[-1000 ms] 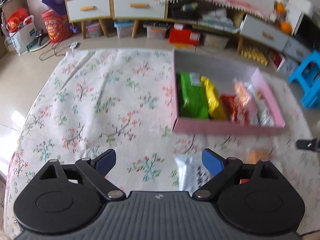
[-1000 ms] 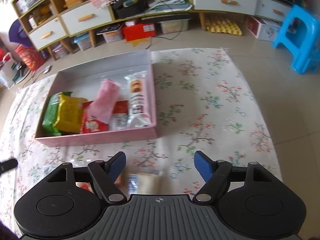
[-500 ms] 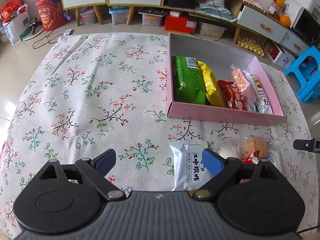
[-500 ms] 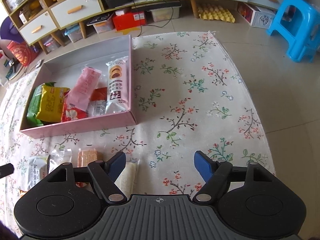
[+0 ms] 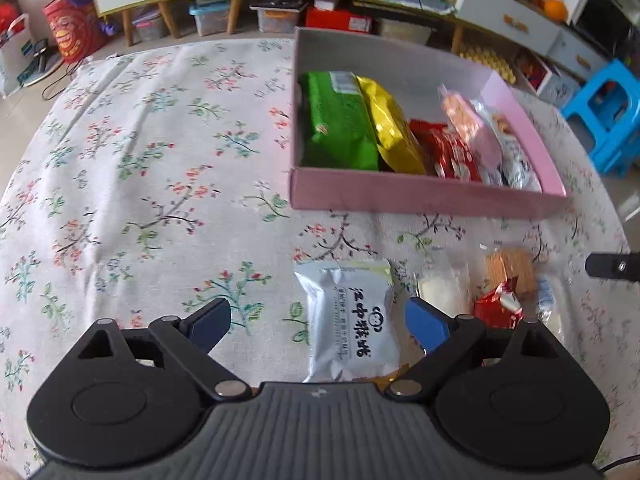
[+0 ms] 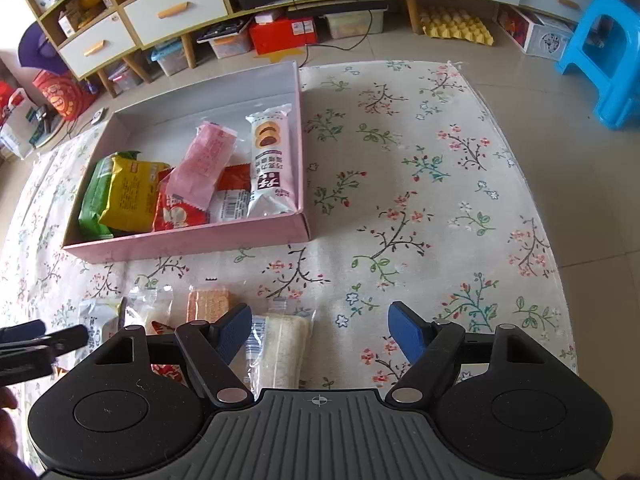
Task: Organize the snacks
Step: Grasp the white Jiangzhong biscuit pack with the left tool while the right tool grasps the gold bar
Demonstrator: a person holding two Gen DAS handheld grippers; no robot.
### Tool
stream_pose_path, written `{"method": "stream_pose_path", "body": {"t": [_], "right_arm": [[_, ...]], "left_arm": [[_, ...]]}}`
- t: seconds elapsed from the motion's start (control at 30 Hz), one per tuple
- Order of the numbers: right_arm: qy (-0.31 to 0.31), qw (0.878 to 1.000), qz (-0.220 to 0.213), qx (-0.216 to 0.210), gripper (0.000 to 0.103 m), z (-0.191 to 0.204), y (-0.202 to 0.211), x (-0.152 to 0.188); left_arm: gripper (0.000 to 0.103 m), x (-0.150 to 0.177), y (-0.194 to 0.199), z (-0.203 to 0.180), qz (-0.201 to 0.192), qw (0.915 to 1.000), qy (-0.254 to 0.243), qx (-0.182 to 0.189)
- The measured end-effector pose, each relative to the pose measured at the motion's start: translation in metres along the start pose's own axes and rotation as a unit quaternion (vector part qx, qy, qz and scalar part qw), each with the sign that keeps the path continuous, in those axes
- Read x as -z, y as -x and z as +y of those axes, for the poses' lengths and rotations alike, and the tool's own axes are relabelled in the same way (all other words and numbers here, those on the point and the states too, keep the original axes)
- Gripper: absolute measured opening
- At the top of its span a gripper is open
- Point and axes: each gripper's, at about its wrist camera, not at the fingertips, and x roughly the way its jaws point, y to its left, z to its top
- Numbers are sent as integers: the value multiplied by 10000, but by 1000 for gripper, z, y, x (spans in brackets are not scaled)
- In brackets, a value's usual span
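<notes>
A pink box [image 5: 420, 200] [image 6: 192, 240] on the floral cloth holds green [image 5: 340, 124], yellow [image 5: 394, 128], red and pink snack packs and a long biscuit pack [image 6: 272, 160]. Loose snacks lie in front of it: a silver-white pack [image 5: 352, 320], a clear-wrapped pale cake [image 5: 444, 288], an orange wafer [image 5: 510, 270] [image 6: 209, 302], a red pack [image 5: 498, 310] and a cream sandwich cake [image 6: 280, 344]. My left gripper [image 5: 318, 322] is open, the silver-white pack between its fingers. My right gripper [image 6: 320, 328] is open, the cream cake by its left finger.
The floral cloth [image 5: 140, 184] covers a low table; its right edge [image 6: 556, 264] drops to tiled floor. A blue stool [image 6: 608, 60] stands at the right. Shelves with drawers [image 6: 172, 12] and storage bins line the back.
Both grippers have drawn back and come lower toward the loose snacks in front of the box. The silver-white pack now lies between my left fingers, the cream cake by my right gripper.
</notes>
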Motion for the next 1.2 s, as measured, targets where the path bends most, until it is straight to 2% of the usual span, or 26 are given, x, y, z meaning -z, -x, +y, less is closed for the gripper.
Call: {"method": "stream_pose_path", "body": {"t": [0.07,0.13,0.17,0.23,0.3,0.47,0.7,0.87,0.97,1.03,1.2], "right_arm": [[32,10000,8,1,77,2,0,0],[53,10000,10,7,77,4,0,0],[75,10000,5,16,77,5,0,0],[113,9999,-1,33,77,6,-1,1],[126,9999,9,34,77,6,-1,1],[140,9999,0,5,77,7,0,1],[252,9996,-31,-93,77,14,2,2],[853,9946,-191,-552,77,35,10,8],[1571,9831,-212,-911,77,63,15,19],[2098,9704,-229,-1178,77,84,17,30],[3596,9223,-393,-1357,77,143,14,63]], "left_arm": [[86,4,-6,-8,64,9996,-259,-83],[71,8,-12,-16,114,9982,-578,-79],[69,10,-13,-17,81,9979,-639,-58],[47,11,-10,-19,-46,9969,-769,-151],[44,10,-8,-18,-78,9968,-782,-130],[43,7,2,-8,-214,9978,-611,-148],[44,0,23,1,-452,9987,-249,11],[44,-8,40,15,-672,9977,90,70],[44,-11,49,28,-829,9960,345,26],[44,-12,52,36,-881,9949,499,19],[44,-12,52,53,-893,9932,748,-49]]}}
